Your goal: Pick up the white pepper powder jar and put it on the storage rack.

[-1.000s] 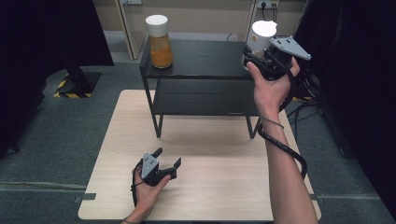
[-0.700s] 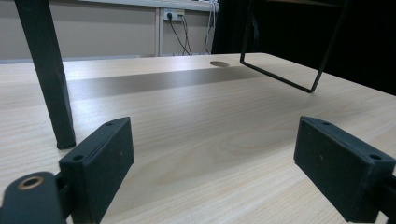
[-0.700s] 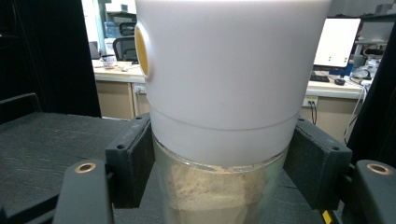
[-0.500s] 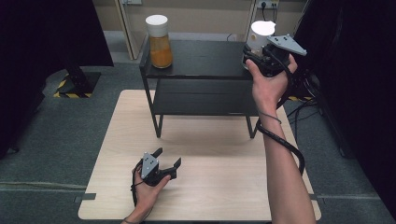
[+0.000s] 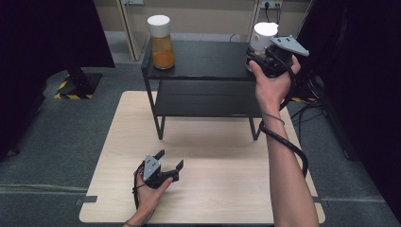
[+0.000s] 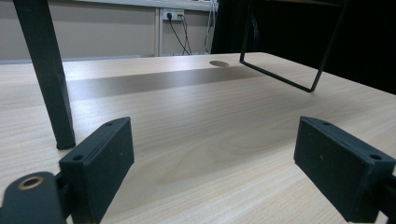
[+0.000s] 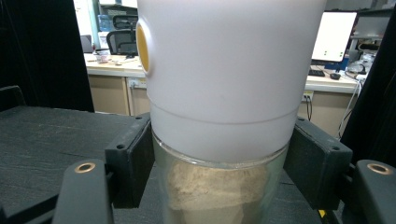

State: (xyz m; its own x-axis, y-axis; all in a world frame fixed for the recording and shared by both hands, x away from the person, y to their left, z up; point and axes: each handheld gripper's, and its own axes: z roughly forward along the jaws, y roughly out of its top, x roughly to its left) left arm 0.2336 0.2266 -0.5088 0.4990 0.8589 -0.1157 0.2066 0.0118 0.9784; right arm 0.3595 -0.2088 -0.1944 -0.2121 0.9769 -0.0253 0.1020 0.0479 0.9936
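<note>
Right gripper [image 7: 219, 172] clamped on white-lidded glass jar [image 7: 224, 116] of pale powder, at 1 o'clock on the black shelf [image 5: 208, 59] top. Left gripper [image 6: 212, 172] rests on wooden table [image 5: 213, 156] at 7 o'clock, jaws wide apart, nothing between. Orange-filled jar [image 5: 161, 42] at 11 o'clock.

Two jars [image 5: 161, 40] [image 5: 263, 37] on shelf [image 5: 208, 59], shelf on table [image 5: 213, 156]

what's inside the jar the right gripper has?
Through the glass of the jar, below its white lid, a beige powdery fill shows. The lid hides everything above it, and the jar's bottom is out of frame. The right gripper clamps the glass.
</note>
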